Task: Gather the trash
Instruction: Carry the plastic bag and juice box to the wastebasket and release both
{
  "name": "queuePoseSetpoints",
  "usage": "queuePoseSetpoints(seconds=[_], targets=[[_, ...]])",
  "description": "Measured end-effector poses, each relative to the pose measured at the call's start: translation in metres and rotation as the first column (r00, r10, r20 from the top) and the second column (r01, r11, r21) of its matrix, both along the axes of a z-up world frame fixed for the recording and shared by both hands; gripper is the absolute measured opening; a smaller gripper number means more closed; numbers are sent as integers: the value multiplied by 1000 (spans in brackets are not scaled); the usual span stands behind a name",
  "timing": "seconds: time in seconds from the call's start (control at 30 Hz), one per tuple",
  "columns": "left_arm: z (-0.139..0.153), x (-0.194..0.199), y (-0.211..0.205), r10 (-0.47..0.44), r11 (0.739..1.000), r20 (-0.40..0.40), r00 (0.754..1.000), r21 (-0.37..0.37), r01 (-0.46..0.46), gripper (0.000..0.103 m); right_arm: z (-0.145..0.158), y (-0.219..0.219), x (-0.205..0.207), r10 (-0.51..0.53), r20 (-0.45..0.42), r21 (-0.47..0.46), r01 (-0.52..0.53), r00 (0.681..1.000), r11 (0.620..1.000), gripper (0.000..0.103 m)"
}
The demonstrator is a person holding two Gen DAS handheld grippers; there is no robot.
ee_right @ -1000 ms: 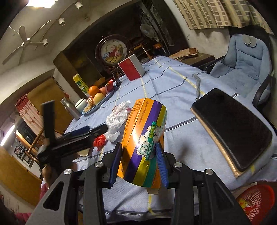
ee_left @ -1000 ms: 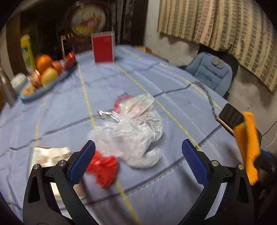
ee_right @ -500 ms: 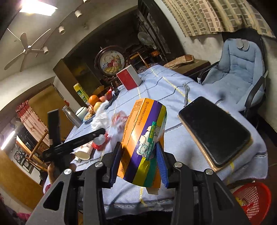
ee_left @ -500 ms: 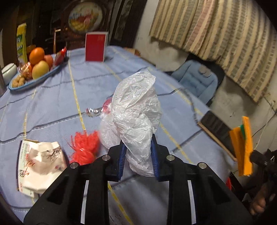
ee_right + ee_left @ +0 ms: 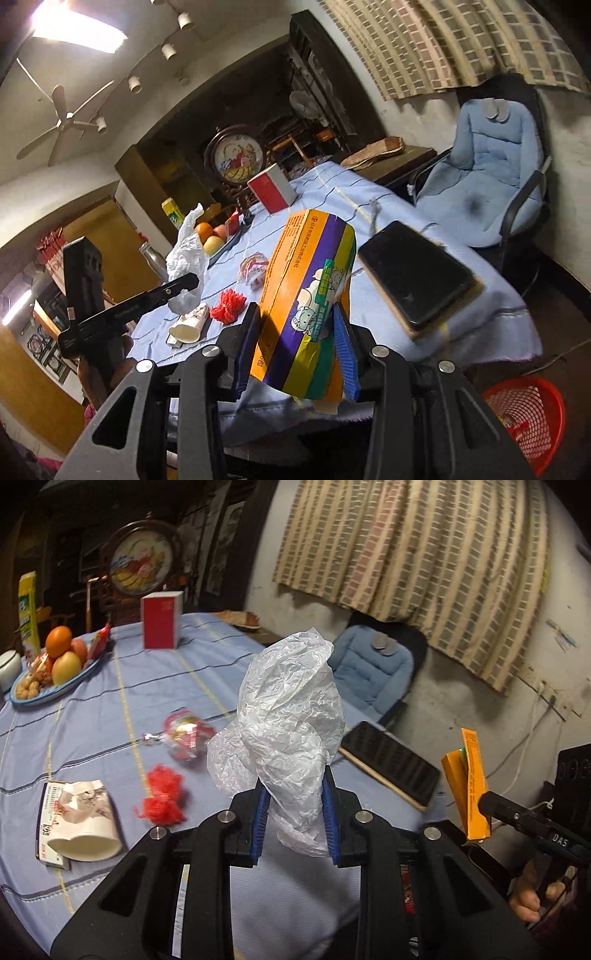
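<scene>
My left gripper (image 5: pixel 293 821) is shut on a crumpled white plastic bag (image 5: pixel 291 723) and holds it up above the table's near edge; the bag also shows in the right wrist view (image 5: pixel 186 247). My right gripper (image 5: pixel 299 343) is shut on an orange, purple and green carton (image 5: pixel 308 302), held off the table's edge; the carton also shows in the left wrist view (image 5: pixel 467 786). On the blue tablecloth (image 5: pixel 92 716) lie a crushed paper cup (image 5: pixel 79 818), a red frilly scrap (image 5: pixel 162 794) and a red and clear wrapper (image 5: pixel 184 734). A red mesh basket (image 5: pixel 524 417) stands on the floor at lower right.
A fruit plate (image 5: pixel 51 664) and a red box (image 5: pixel 160 620) sit at the table's far side. A black tablet on a board (image 5: pixel 417 277) lies at the table's right corner. A blue padded chair (image 5: pixel 480 158) stands beyond it.
My left gripper has closed on the white bag and lifted it off the table, drawing back toward the near edge. My right gripper has kept the carton and drifted back from the table.
</scene>
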State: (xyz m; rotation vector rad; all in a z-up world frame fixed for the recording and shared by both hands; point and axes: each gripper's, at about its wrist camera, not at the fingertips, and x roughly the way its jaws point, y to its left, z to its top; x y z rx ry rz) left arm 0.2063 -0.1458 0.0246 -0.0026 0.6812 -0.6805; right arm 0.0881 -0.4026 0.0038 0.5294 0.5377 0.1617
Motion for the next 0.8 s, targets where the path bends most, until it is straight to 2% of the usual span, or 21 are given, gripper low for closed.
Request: queuePoseSetpoints(seconds=[0.23,0.47,0.63,0.73,0.8], targets=[[9,-35,-34,-89,996,12,996,-7,89,28,0,-28,-47,-70,30,1,70,997,998,39],[2,-77,-83,-222,975,-5,975,-2,222,28,-15,-67,-102,-179,17,-8,180,984,984,40],[-11,-100,-122,-308,951,-30,951,20,308,28,-49,-97,-129,-260,-57,-4,260,964,966,40],[-24,-111,-147,-357,932,-56,932,46,360,28,-83,-115,-133,-295,-147,0,298,944,954,40],[-34,-115,-162,-382,920,-79,921,64,387,28,-114,-122,-125,-291,-242,-19,295,926,955,42]])
